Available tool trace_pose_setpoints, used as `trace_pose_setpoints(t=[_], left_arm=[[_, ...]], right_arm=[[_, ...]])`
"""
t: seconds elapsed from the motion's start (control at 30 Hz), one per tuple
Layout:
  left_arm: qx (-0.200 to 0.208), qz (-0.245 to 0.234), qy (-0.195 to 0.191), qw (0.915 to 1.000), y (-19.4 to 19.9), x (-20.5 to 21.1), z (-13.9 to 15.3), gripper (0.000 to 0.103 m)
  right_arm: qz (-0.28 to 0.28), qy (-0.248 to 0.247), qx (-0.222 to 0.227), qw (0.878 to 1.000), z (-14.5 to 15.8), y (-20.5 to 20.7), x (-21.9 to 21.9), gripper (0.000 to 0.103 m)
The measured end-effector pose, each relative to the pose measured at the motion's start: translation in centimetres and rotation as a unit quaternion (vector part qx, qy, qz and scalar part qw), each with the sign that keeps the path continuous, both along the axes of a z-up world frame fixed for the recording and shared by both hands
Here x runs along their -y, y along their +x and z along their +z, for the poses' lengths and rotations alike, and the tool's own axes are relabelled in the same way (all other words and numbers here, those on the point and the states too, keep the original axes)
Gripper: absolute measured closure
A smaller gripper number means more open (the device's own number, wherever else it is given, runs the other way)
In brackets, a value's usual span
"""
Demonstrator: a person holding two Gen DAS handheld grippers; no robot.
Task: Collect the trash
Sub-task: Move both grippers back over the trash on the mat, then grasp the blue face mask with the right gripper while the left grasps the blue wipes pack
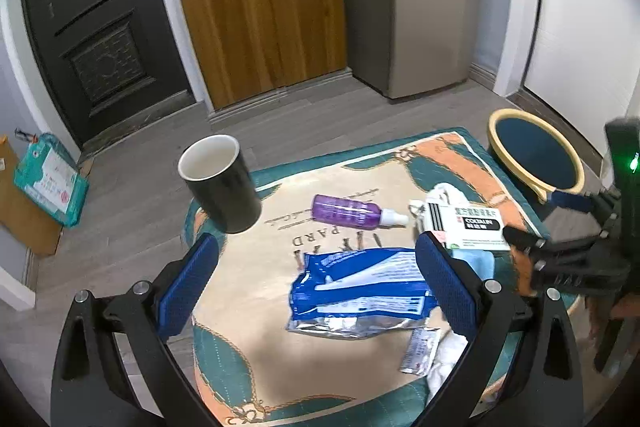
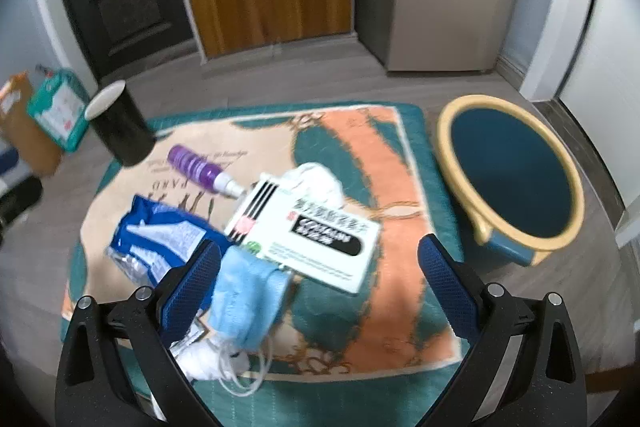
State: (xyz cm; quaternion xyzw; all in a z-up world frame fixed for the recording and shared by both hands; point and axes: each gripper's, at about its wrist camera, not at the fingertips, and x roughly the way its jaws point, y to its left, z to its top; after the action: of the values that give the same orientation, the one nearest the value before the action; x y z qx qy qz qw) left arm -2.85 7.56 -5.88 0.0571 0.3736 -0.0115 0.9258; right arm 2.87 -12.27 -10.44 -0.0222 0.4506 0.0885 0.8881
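Hovering wide open, both the left gripper (image 1: 316, 283) and right gripper (image 2: 320, 283) could pinch the light, crinkly blue foil packet (image 1: 360, 291) by its edge.

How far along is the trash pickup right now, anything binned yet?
Nothing looks done: the blue bin shows no trash inside. Nothing is in hand; the left gripper and right gripper are both open and hold nothing. Left on the mat: blue wrapper, medicine box, face mask, purple bottle, tissues and the black cup.
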Motion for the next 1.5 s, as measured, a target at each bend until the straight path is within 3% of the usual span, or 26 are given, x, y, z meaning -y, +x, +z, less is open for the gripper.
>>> trace_pose_setpoints(t=[0.1, 0.4, 0.57, 0.73, 0.83, 1.1, 1.2, 1.3, 1.5], left_arm=[[0.002, 0.016, -0.016, 0.9997, -0.1, -1.5, -0.1, 0.006], [-0.011, 0.035, -0.023, 0.9991, 0.4, -4.7, -1.2, 0.006], [-0.019, 0.028, -0.021, 0.9992, 1.5, -4.2, -1.8, 0.006], [-0.031, 0.012, -0.004, 0.9994, 2.4, -2.6, -2.7, 0.006], [-0.038, 0.006, 0.005, 0.9993, 2.6, -2.1, -3.1, 0.006], [-0.074, -0.015, 0.005, 0.9971, 2.9, -0.3, -5.1, 0.006], [-0.092, -0.053, -0.008, 0.9944, 2.3, 1.4, -5.9, 0.006], [-0.112, -0.103, 0.010, 0.9883, 1.6, 4.0, -7.2, 0.007], [-0.193, -0.168, 0.068, 0.9644, 1.2, 7.7, -11.9, 0.038]], right_arm=[[0.007, 0.011, -0.014, 1.000, -0.9, 0.5, -1.9, 0.005], [0.050, -0.034, -0.052, 0.997, -4.2, 0.9, -6.0, 0.008], [0.033, -0.029, -0.073, 0.996, -4.7, 1.3, -4.9, 0.033], [0.041, -0.018, -0.098, 0.994, -5.3, 1.5, -4.1, 0.068], [0.043, -0.008, -0.089, 0.995, -4.5, 1.4, -3.6, 0.076], [0.019, 0.026, -0.050, 0.998, -1.4, 2.1, -1.2, 0.078], [0.015, 0.032, -0.036, 0.999, -0.6, 2.5, -0.6, 0.078], [0.002, 0.048, -0.032, 0.998, -0.1, 2.8, 0.2, 0.078], [0.002, 0.054, -0.027, 0.998, 0.3, 3.0, 0.6, 0.078]])
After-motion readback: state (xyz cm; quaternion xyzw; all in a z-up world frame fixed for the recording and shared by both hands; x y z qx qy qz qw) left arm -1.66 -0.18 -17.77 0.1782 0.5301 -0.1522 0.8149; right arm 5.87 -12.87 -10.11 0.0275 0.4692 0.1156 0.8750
